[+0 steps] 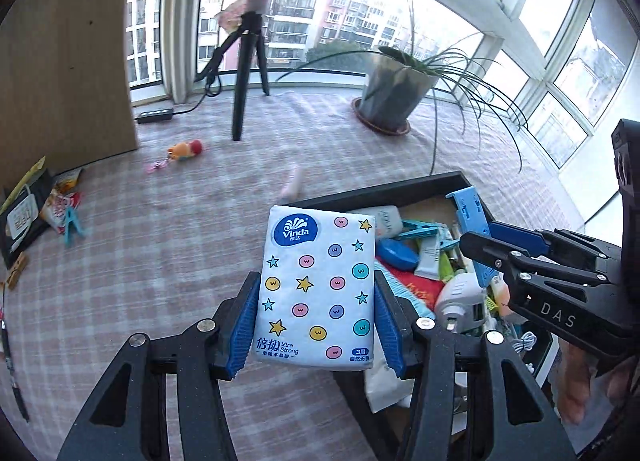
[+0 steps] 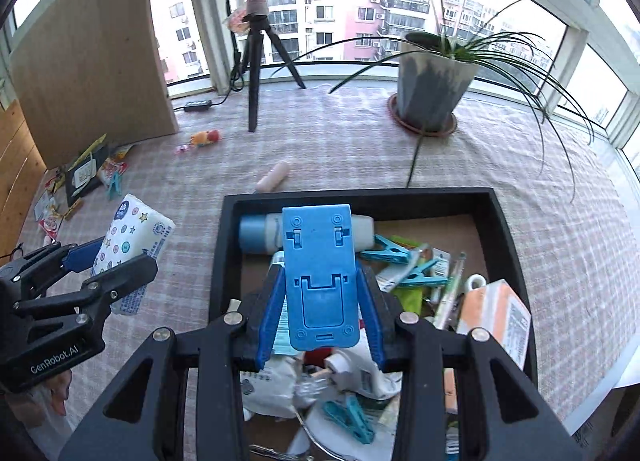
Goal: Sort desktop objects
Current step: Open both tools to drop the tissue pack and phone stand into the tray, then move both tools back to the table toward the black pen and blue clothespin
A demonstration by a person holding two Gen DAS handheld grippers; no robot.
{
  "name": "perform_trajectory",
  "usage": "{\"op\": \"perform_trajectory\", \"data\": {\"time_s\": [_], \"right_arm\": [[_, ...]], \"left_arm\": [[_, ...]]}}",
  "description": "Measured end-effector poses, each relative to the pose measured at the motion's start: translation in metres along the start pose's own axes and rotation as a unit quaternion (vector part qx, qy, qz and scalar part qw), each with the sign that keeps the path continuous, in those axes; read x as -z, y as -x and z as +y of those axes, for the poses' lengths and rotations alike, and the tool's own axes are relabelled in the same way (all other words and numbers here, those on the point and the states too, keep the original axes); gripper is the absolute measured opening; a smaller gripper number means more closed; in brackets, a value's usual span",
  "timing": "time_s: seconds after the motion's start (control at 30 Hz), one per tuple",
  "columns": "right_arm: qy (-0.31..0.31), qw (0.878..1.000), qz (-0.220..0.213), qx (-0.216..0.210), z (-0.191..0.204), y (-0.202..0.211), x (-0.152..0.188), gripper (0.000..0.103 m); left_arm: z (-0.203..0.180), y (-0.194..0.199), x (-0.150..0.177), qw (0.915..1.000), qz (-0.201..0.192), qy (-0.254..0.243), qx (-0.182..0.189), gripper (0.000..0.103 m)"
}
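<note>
My left hand-held gripper is clamped across the long sides of the soft white star-printed tissue pack, light and squashy, held above the checked worktop beside the black tray. My right hand-held gripper pinches the stiff, slick blue plastic phone stand by its edges over the tray; I judge the stand could slip.
</note>
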State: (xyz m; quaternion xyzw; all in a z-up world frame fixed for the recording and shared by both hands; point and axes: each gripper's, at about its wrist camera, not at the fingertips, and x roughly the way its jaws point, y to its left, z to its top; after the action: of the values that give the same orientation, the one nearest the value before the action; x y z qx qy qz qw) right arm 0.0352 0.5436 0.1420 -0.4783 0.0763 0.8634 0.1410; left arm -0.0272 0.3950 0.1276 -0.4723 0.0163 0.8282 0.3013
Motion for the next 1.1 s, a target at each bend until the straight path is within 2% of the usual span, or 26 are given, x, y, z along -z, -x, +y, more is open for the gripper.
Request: {"op": "perform_trajectory", "data": {"time_s": [0.33,0.47,0.57,0.8,1.1], "right_arm": [[-0.042,0.999,0.002,0.031,-0.062,0.004,0.008,0.036],[-0.046,0.998,0.000,0.034,-0.073,0.008,0.009,0.037],[-0.058,0.998,0.000,0.029,-0.082,0.010,0.009,0.040],[-0.051,0.998,-0.004,0.021,-0.069,0.012,0.008,0.041],[-0.013,1.000,-0.007,-0.012,-0.007,0.000,-0.008,0.041]], "left_arm": [[-0.083,-0.021,-0.005,0.9983,0.018,-0.041,0.037,0.051],[-0.098,-0.026,-0.008,0.9971,0.033,-0.046,0.051,0.053],[-0.100,-0.019,-0.009,0.9973,0.023,-0.051,0.047,0.058],[-0.069,-0.007,-0.011,0.9992,0.011,-0.033,0.020,0.058],[0.020,0.016,0.001,0.9988,0.004,0.031,-0.038,0.058]]}}
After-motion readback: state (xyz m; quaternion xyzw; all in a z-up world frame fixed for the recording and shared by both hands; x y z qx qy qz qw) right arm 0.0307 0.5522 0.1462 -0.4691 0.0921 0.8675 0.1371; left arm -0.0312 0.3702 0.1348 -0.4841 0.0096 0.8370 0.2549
